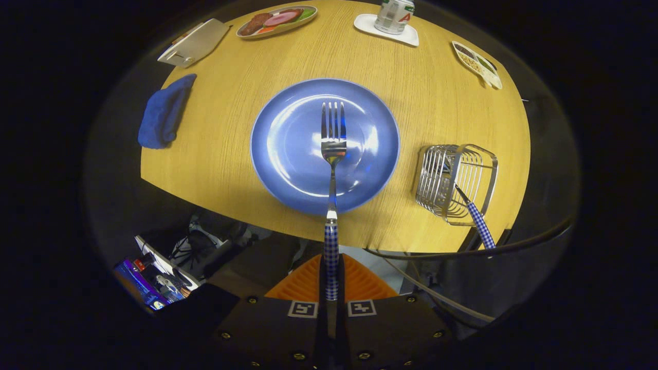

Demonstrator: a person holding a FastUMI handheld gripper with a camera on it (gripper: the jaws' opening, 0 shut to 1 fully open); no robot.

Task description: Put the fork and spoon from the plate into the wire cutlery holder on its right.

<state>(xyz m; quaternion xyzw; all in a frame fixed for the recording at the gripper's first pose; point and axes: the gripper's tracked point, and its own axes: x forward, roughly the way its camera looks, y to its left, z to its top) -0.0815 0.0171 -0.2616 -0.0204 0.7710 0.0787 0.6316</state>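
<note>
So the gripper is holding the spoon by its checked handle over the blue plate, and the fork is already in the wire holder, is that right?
Not quite: the two are swapped. The gripper view shows the gripper shut on the fork, its tines over the blue plate. The other checked-handled utensil, its head hidden, is already in the wire holder.
</note>
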